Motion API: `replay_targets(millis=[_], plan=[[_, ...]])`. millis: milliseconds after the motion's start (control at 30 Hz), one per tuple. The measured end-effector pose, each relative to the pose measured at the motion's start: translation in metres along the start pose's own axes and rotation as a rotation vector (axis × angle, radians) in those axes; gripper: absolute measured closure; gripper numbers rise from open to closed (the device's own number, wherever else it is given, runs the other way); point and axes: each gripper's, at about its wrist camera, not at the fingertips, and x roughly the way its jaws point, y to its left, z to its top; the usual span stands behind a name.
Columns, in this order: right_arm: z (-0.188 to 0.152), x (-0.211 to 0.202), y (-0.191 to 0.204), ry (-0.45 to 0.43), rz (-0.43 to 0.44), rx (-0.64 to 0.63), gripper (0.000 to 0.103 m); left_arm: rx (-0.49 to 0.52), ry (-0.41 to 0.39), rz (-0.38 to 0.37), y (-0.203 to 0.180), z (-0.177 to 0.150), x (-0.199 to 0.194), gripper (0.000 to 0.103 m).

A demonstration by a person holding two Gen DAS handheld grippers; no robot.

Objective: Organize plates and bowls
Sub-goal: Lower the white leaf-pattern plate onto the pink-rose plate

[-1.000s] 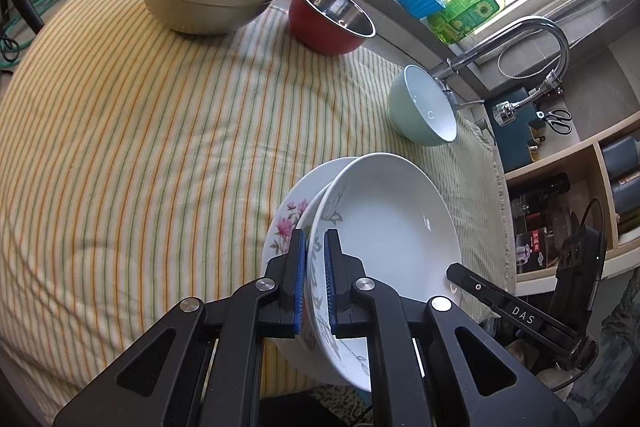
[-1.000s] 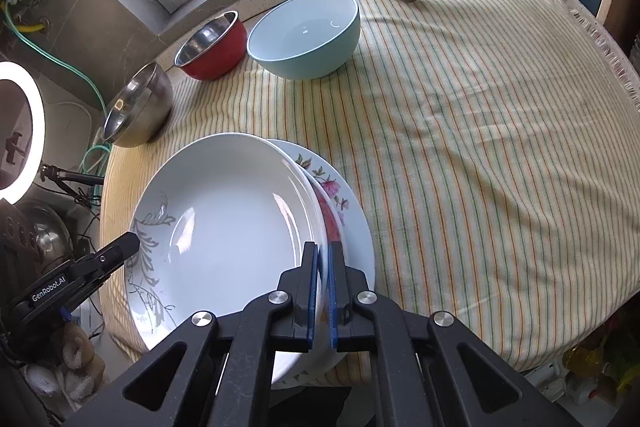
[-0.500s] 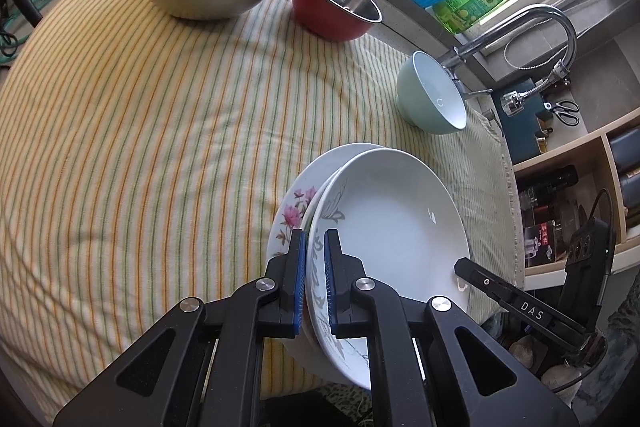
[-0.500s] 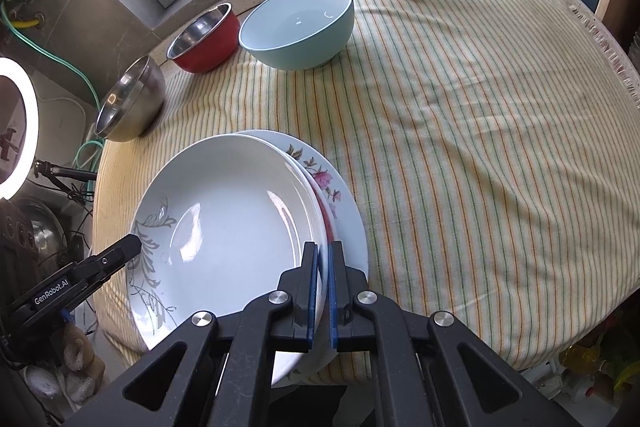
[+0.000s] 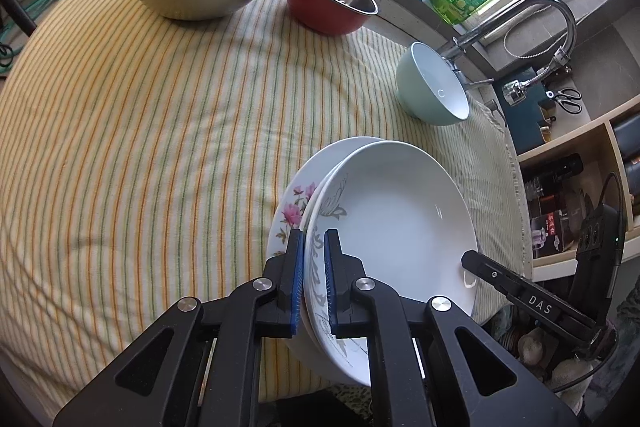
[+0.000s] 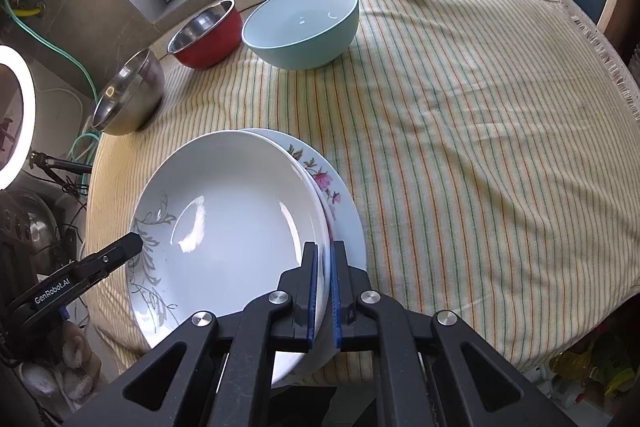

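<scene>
- Left gripper (image 5: 312, 279): jaws clamped on near rim of white plate (image 5: 400, 219)
- Right gripper (image 6: 325, 297): jaws gripping its opposite rim
- White plate stacked over floral plate (image 5: 290, 211), on striped tabletop cloth (image 5: 140, 127) beyond both jaws

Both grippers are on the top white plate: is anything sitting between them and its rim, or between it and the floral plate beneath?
Nothing visible. The left gripper and right gripper both clamp the white plate rim directly; it rests nested on the floral plate.
</scene>
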Motion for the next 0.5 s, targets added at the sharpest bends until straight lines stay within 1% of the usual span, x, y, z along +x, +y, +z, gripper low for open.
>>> replay_targets(millis=[167, 300, 500], plan=[[0.0005, 0.0007, 0.0001, 0.001, -0.012, -0.007, 0.096, 0.026, 0.008, 0.009, -0.0024, 0.0006, -0.0002, 0.096], [0.0004, 0.0007, -0.0001, 0.004, -0.009, -0.004, 0.096, 0.056, -0.002, 0.03, -0.0071, 0.0014, -0.0013, 0.096], [0.0002, 0.0014, 0.0003, 0.012, -0.005, -0.013, 0.095, 0.056, -0.002, 0.028, -0.0057, 0.0023, -0.0015, 0.096]])
